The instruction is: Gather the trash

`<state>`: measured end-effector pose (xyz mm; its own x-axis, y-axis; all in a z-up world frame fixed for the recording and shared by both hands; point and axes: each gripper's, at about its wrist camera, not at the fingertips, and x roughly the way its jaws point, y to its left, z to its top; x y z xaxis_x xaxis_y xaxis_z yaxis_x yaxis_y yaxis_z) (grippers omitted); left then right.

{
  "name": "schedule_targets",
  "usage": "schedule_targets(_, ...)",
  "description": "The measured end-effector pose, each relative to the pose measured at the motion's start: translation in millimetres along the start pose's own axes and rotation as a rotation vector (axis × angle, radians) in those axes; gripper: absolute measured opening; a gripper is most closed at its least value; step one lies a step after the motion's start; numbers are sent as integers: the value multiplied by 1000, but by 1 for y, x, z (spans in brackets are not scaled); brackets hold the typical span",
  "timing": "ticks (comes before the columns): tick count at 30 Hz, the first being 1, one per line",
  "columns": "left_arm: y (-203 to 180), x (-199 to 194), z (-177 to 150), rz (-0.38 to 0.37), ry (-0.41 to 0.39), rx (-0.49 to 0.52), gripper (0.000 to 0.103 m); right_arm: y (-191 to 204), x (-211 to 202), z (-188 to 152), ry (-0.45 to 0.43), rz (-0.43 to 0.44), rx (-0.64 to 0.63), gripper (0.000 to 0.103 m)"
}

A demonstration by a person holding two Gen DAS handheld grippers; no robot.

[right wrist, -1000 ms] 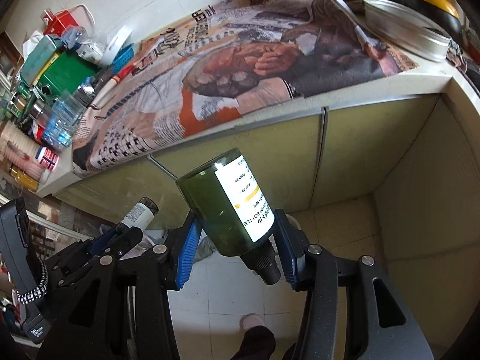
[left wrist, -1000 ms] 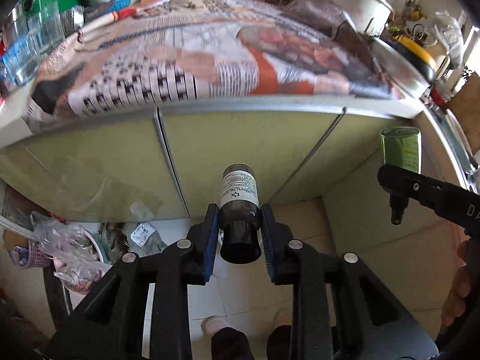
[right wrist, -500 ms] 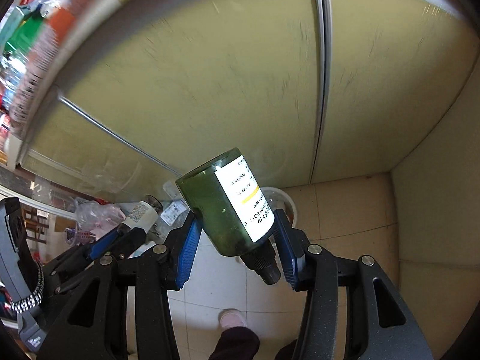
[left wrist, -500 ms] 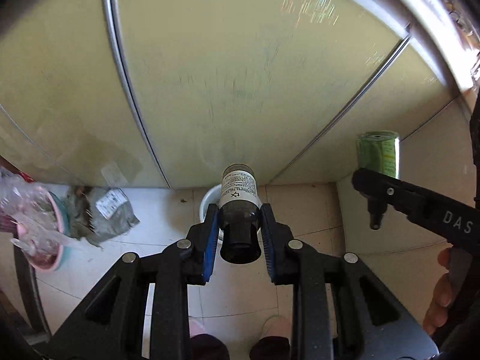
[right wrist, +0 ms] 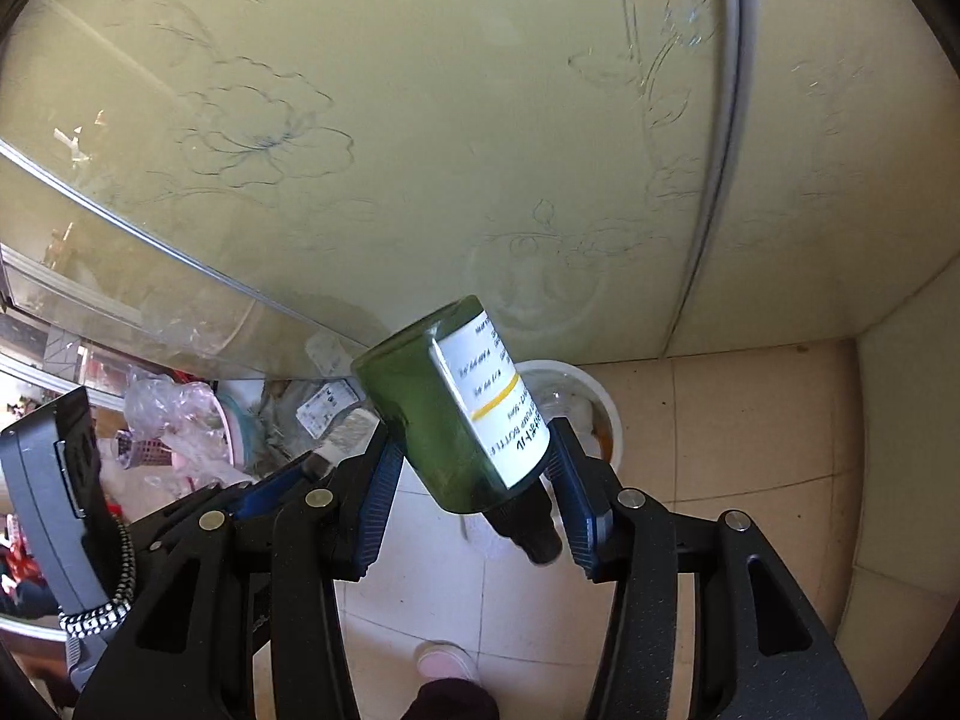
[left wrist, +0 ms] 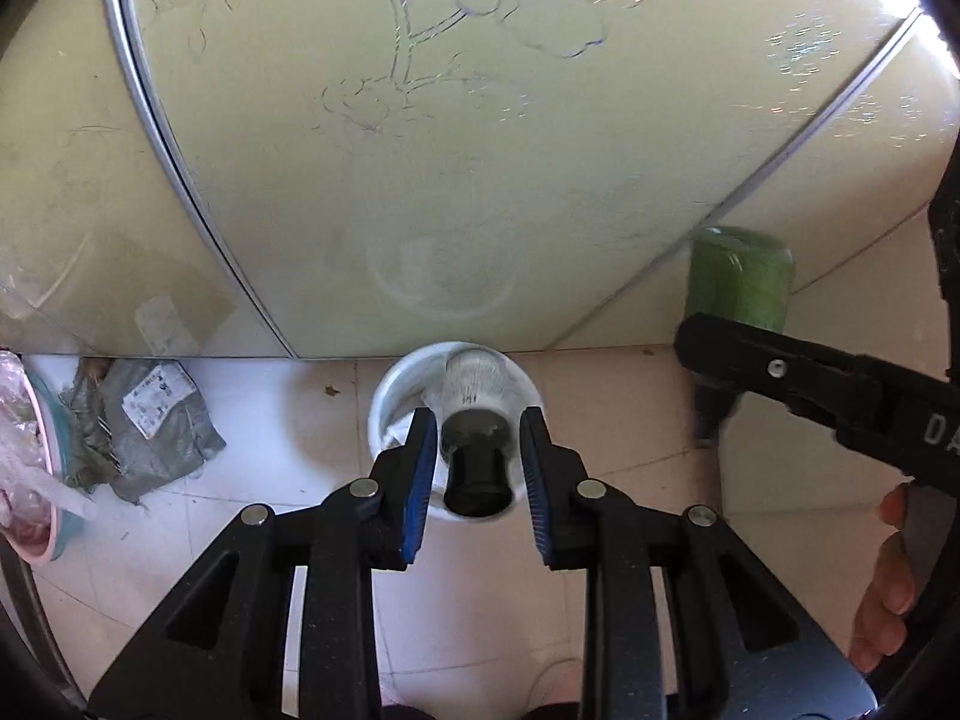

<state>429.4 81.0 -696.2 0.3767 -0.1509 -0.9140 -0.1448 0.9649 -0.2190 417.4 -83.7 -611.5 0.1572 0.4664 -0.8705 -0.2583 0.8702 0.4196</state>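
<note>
Below, a white bin [left wrist: 384, 396] is seen on the tiled floor [left wrist: 630, 414] at the foot of a pale green cabinet door [left wrist: 420, 150] etched with flowers. The left gripper [left wrist: 477, 461] is pointed down over the bin, and a small dark bottle [left wrist: 474, 420] with a white label is framed between its blue pads [left wrist: 420, 468], cap end toward the camera. The jaws are opening, and a narrow gap is visible on each side of the bottle, so it is no longer pressed. In the right wrist view, a larger green bottle [right wrist: 444, 414] with a white and yellow label is clamped between the fingers of the right gripper [right wrist: 474, 480], tilted with its base up and to the left and its dark cap [right wrist: 534, 534] down. The bin's rim [right wrist: 606, 414] is partly hidden behind it. To the left of the bin, a crumpled grey bag [left wrist: 150, 420] is lying on the floor beside a pink basin [left wrist: 36, 540] filled with plastic wrap.
</note>
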Motion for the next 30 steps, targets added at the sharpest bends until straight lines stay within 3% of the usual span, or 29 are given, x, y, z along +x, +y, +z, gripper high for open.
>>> schedule_targets(3, 2, 7, 3, 17, 19, -2, 39, -4, 7, 3, 9, -12, 3, 48)
schedule_targets(8, 1, 3, 5, 26, 30, -9, 40, 0, 11, 4, 37, -35, -18, 50)
schedule_targets(14, -7, -30, 11, 33, 22, 10, 40, 2, -10, 7, 55, -49, -29, 50)
schedule_targets(23, -35, -143, 28, 28, -44, 22, 40, 29, -101, 15, 21, -64, -63, 50)
schedule_targets(30, -71, -273, 39, 16, -150, 53, 40, 69, -209, 15, -68, -59, -86, 50)
